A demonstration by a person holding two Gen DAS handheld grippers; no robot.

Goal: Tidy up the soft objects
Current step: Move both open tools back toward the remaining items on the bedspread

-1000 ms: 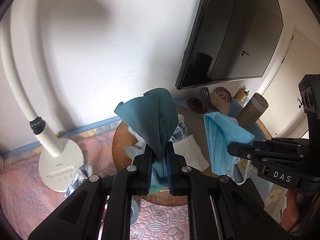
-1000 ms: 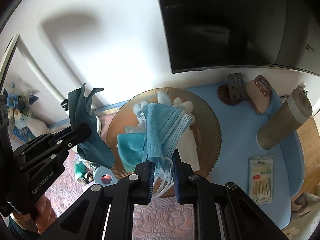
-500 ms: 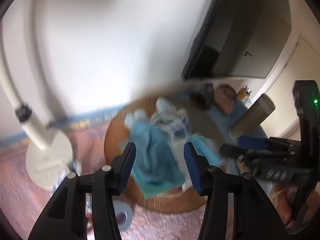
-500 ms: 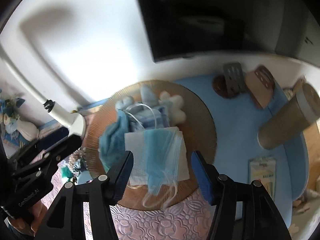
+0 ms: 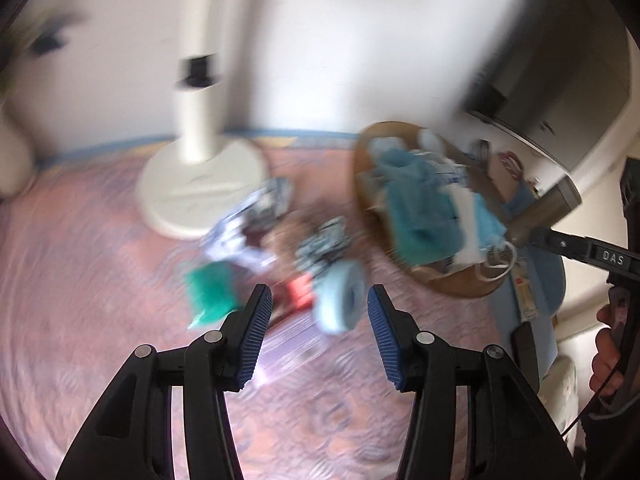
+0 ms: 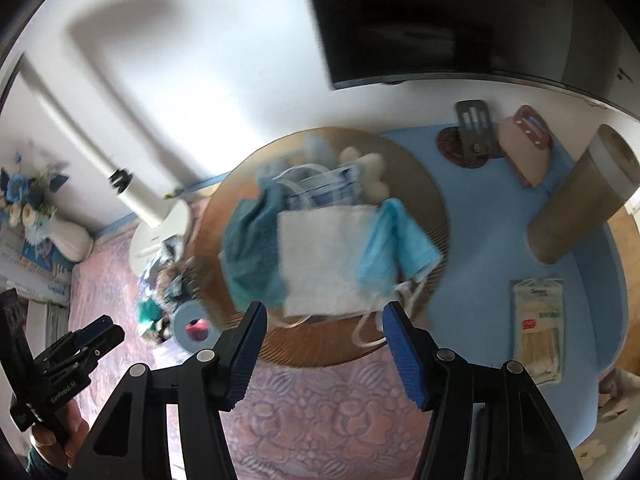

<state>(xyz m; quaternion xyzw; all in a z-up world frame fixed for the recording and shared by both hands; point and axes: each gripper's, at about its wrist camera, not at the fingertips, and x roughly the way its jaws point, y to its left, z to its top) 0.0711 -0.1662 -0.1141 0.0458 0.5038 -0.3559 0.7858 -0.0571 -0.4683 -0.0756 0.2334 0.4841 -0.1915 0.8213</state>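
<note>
A: Both your grippers are empty, jaws parted: the left gripper [image 5: 316, 312] over the clutter by the blue tape roll [image 5: 340, 300], the right gripper [image 6: 322, 334] above the round tray [image 6: 434, 200].

B: The masks [image 6: 394, 240] and teal cloth [image 6: 250, 256] lie piled on that tray.

A: So you're between picks. Next, lower over one soft piece in the clutter.

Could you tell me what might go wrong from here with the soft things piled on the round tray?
The blue mask lies at the round tray's edge with ear loops trailing over the rim; a passing hand-held gripper might snag them. The left hand-held gripper hovers over blurred clutter, so it might grab the wrong item.
</note>
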